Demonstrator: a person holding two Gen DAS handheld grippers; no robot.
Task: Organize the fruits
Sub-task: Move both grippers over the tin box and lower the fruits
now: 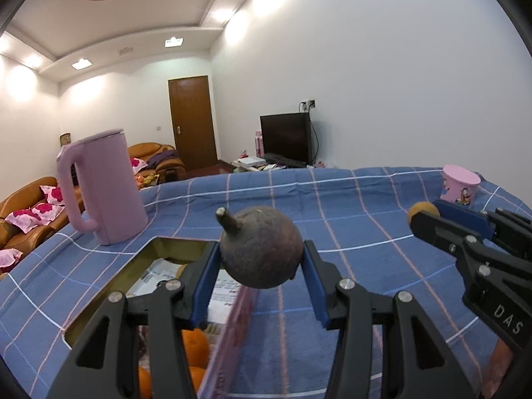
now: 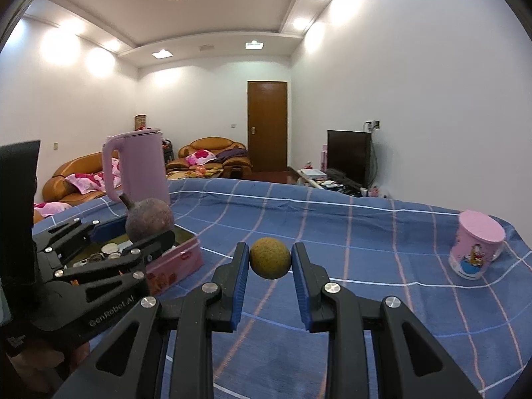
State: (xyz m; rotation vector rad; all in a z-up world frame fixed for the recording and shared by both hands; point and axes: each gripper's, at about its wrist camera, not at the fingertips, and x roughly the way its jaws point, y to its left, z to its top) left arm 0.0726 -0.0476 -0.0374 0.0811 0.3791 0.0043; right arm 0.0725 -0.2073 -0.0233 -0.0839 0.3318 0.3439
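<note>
My left gripper [image 1: 261, 254] is shut on a dark purple-brown round fruit [image 1: 261, 249] with a short stem, held in the air over the right rim of a pink tin box [image 1: 229, 329]. Oranges [image 1: 196, 342] lie inside that box. In the right wrist view the same left gripper [image 2: 146, 232] carries the dark fruit [image 2: 149, 219] above the pink box [image 2: 176, 262]. My right gripper [image 2: 270, 256] is shut on a small yellow-brown round fruit [image 2: 270, 257], above the blue checked cloth. In the left wrist view the right gripper [image 1: 429, 214] shows at the right with the small fruit [image 1: 419, 206].
A tall pink kettle [image 1: 99, 189] stands on the blue checked tablecloth [image 1: 349, 219] behind the box. A pink cartoon mug [image 2: 475, 249] stands at the far right of the table. Sofas, a door and a television lie beyond the table.
</note>
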